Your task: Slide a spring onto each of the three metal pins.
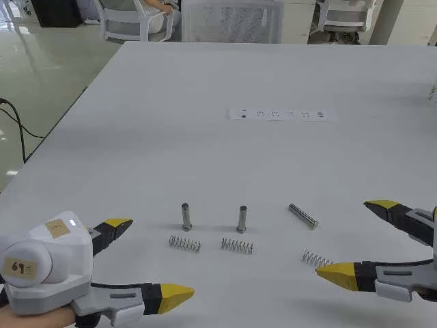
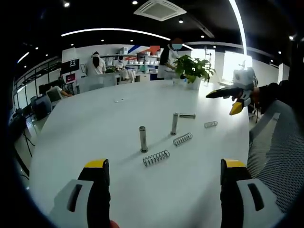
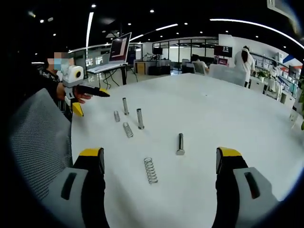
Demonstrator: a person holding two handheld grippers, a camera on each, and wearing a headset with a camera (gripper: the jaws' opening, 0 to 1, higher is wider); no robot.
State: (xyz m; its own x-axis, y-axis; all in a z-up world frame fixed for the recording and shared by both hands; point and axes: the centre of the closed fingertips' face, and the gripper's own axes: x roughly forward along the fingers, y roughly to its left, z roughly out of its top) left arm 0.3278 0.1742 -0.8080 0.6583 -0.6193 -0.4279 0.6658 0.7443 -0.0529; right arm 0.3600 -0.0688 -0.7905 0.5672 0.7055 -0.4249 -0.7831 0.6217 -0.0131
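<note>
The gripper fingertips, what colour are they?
Yellow, on both the left gripper and the right gripper; clearest in the head view.

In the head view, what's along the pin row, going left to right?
Left yellow-tipped gripper, upright silver metal pin, second upright silver metal pin, silver metal pin lying flat, right yellow-tipped gripper.

Left tongs [image 1: 150,258] and right tongs [image 1: 348,237] — both spread wide
</note>
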